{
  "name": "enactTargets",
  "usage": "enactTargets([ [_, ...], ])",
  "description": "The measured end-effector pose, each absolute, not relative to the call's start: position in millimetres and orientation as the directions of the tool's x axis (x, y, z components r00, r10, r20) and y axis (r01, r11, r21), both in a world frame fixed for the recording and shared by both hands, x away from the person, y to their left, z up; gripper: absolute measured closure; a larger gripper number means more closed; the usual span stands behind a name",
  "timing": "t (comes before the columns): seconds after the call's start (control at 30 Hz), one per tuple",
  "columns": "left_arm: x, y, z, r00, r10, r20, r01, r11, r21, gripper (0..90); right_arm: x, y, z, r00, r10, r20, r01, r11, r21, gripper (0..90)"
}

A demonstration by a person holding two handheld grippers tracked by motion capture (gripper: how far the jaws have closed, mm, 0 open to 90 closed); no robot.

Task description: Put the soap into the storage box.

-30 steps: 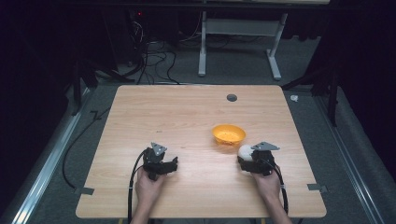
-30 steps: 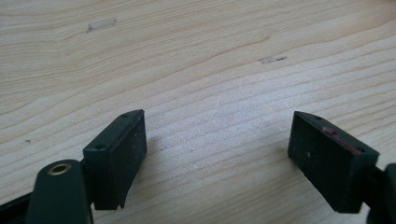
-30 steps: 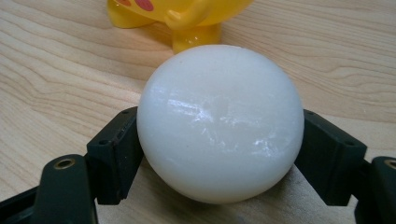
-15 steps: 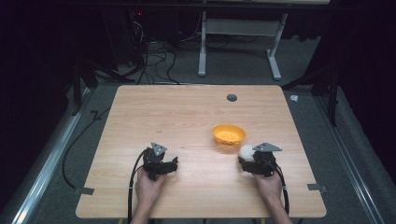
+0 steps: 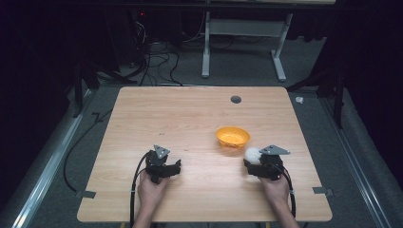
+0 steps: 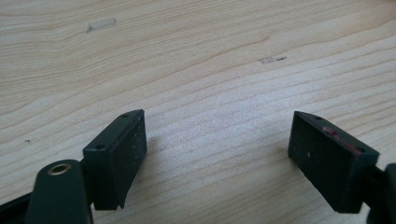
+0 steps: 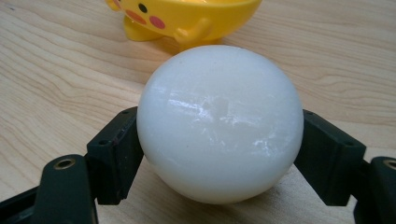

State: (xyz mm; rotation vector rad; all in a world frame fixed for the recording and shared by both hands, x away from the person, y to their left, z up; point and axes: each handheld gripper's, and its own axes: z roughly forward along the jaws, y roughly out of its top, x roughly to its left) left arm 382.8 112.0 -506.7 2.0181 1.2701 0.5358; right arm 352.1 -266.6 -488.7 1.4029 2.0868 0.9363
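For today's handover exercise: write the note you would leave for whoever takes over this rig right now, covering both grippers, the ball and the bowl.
Right gripper: shut on the white ball, low over the table, just short of the yellow bowl.
Left gripper: open, holding nothing, above bare wood.
Done: ball is gripped.
Left: ball is not in the bowl yet; probably carry it forward and release it there.

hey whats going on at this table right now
A person sits at a wooden table with a gripper in each hand. The right gripper is clamped on a white ball, held close to a yellow bowl with a cartoon face on its side. The ball is not in the bowl yet. The left gripper is open with nothing between its jaws, low over bare wood.
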Motion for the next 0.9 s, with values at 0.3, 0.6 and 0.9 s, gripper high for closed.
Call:
enactTargets([
  [0.3,382.8,111.9,-506.7,0.438,0.899,-0.014,0.617,-0.289,0.732,20.0,347.9,-265.8,-473.6,-0.398,0.917,0.013,0.592,0.246,0.768,23.5],
  [0.6,382.8,111.9,-506.7,0.438,0.899,-0.015,0.617,-0.289,0.732,19.9,345.9,-263.2,-462.9,-0.419,0.908,0.026,0.574,0.242,0.782,23.5],
  [0.9,382.8,111.9,-506.7,0.438,0.899,-0.014,0.617,-0.289,0.732,19.9,346.3,-257.9,-456.7,-0.44,0.898,0.029,0.563,0.25,0.788,23.5],
])
